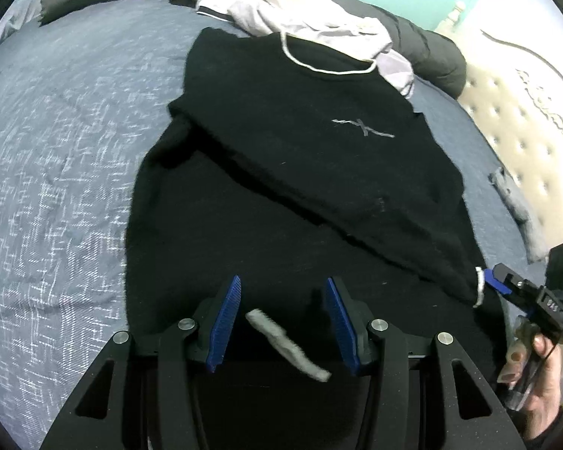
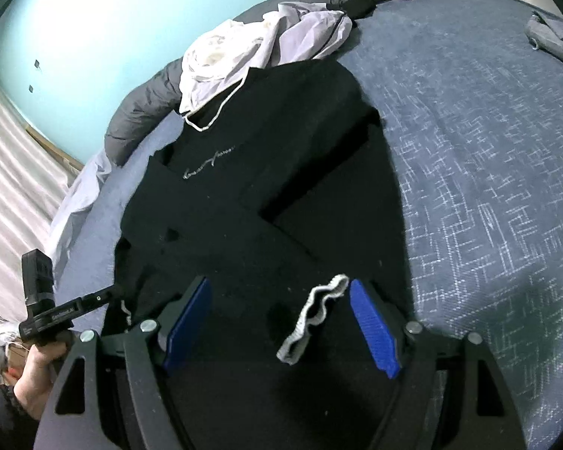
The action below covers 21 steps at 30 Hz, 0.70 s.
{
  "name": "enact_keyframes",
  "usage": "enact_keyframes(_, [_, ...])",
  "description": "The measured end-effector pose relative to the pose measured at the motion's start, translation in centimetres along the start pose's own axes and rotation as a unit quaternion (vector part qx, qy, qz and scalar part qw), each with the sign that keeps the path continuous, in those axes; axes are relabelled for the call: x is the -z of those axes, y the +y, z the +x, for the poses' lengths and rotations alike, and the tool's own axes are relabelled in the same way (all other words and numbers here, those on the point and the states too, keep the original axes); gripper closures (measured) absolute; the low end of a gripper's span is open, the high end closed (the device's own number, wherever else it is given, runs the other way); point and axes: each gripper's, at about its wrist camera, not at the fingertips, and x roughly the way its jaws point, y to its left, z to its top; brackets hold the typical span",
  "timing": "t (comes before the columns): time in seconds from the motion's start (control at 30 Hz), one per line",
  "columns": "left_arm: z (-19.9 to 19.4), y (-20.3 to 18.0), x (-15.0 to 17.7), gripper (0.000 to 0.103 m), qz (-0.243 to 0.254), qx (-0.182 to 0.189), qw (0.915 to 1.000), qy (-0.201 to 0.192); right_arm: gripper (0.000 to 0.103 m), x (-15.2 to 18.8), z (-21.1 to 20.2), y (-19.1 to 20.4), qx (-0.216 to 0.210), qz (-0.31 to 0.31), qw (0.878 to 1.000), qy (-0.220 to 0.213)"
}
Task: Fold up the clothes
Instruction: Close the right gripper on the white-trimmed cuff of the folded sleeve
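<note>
A black sweater (image 1: 319, 172) lies spread on the blue bed cover (image 1: 56, 172), both sleeves folded across its front. The left tongs (image 1: 283, 322) are spread wide over its hem, a grey cuff (image 1: 285, 341) lying between them. The right tongs (image 2: 281, 326) are spread too, over a white cuff (image 2: 311, 318). A pale garment (image 2: 251, 52) is bunched at the collar.

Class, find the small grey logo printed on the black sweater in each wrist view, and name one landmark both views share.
Left wrist view: the grey logo sits right of centre, in the upper half, on the black sweater.
Right wrist view: the logo sits left of centre, above the middle.
Shared landmark: the pale crumpled garment lying just beyond the sweater's white-trimmed collar.
</note>
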Motion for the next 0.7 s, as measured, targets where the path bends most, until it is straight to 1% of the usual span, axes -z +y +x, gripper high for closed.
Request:
enact_keyframes(0.03, [0.1, 0.2, 0.1, 0.052, -0.001, 0.002, 1.0000, 0.000, 0.032, 0.1, 0.2, 0.1, 0.002, -0.003, 1.000, 0.002])
enact_keyframes(0.1, [0.4, 0.6, 0.4, 0.052, -0.007, 0.002, 1.0000, 0.001, 0.042, 0.1, 0.6, 0.2, 0.006, -0.007, 1.000, 0.012])
enact_keyframes(0.13, [0.5, 0.8, 0.5, 0.052, -0.010, 0.002, 0.9999, 0.001, 0.044, 0.2, 0.8, 0.3, 0.009, -0.009, 1.000, 0.016])
enact_keyframes(0.17, [0.6, 1.1, 0.6, 0.052, -0.015, 0.001, 0.9999, 0.002, 0.052, 0.2, 0.9, 0.4, 0.013, -0.013, 1.000, 0.020])
enact_keyframes(0.2, [0.7, 1.2, 0.7, 0.052, -0.017, 0.001, 0.9999, 0.002, 0.063, 0.3, 1.0, 0.5, 0.015, -0.016, 1.000, 0.022])
enact_keyframes(0.23, [0.7, 1.4, 0.8, 0.052, -0.019, 0.003, 0.9998, 0.002, 0.068, 0.3, 1.0, 0.6, 0.016, -0.019, 0.999, 0.024])
enact_keyframes(0.3, [0.7, 1.5, 0.8, 0.052, -0.022, 0.004, 0.9998, 0.002, 0.089, 0.3, 1.0, 0.7, 0.021, -0.023, 0.999, 0.023])
enact_keyframes(0.37, [0.7, 1.4, 0.8, 0.052, -0.022, 0.004, 0.9998, 0.002, 0.097, 0.2, 0.8, 0.5, 0.023, -0.020, 0.999, 0.019])
enact_keyframes(0.57, [-0.5, 2.2, -0.1, 0.052, -0.042, -0.004, 0.9990, -0.015, 0.101, -0.1, -1.5, 0.0, 0.014, -0.006, 1.000, -0.011])
enact_keyframes(0.7, [-1.6, 3.2, -1.5, 0.052, -0.046, -0.027, 0.9980, -0.033, 0.101, -0.2, -2.1, -0.3, 0.007, 0.003, 1.000, -0.022])
